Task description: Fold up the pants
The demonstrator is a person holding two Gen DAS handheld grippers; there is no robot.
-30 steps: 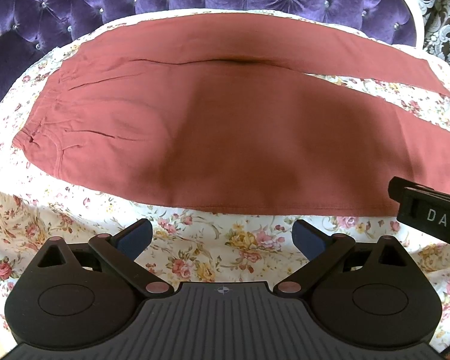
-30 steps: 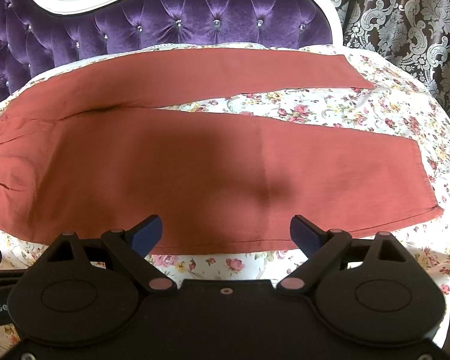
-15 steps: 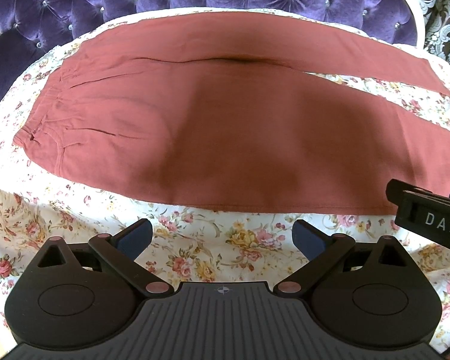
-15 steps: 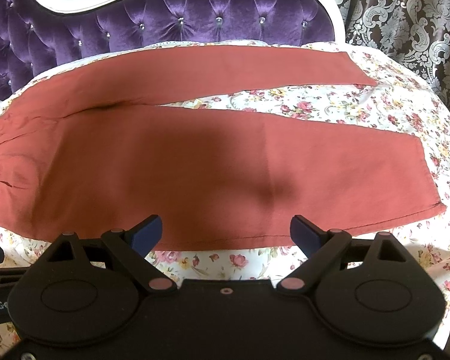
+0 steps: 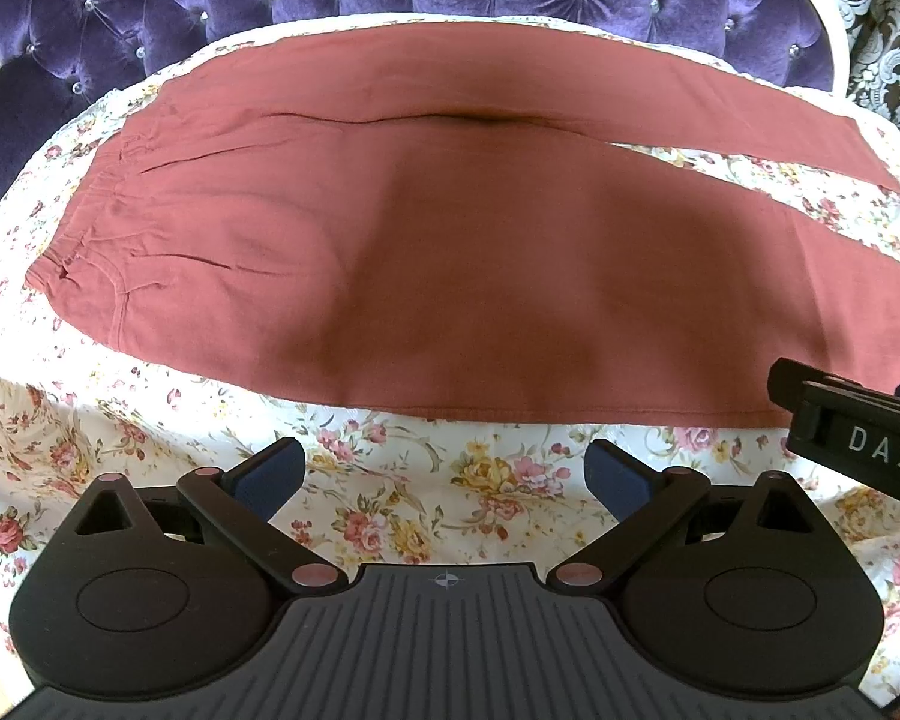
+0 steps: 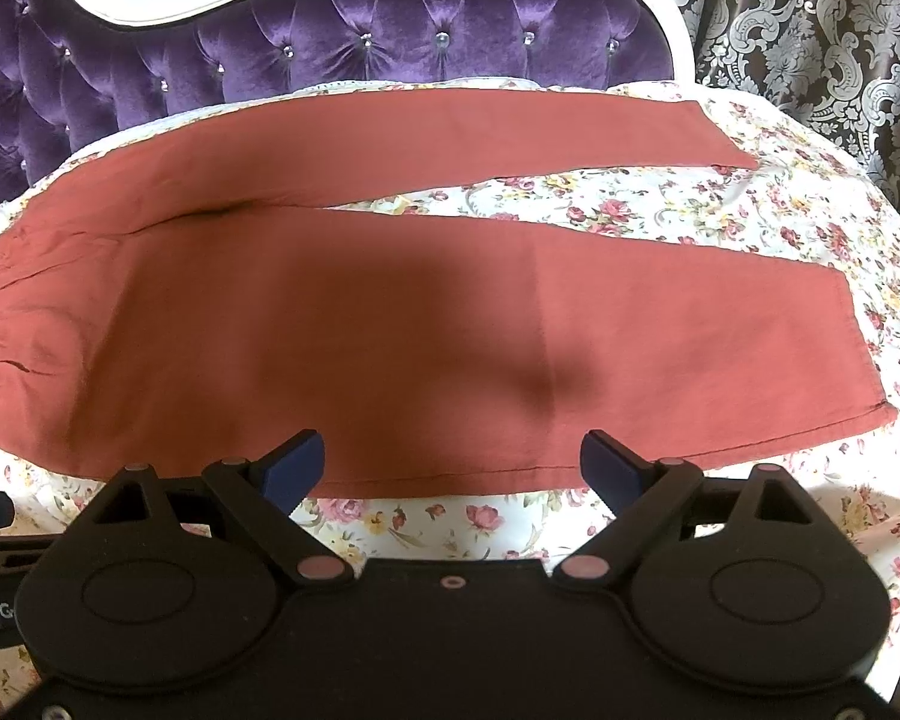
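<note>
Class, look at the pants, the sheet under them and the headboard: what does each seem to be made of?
Pants: matte woven cloth, probably cotton; soft creases at the waist. Sheet: thin printed fabric, floral, lightly rumpled. Headboard: velvet-like upholstery, shiny, buttoned into tufts.

Home bedroom: tufted purple headboard (image 6: 342, 30), floral bedsheet (image 5: 390, 504), damask curtain (image 6: 810, 18).
</note>
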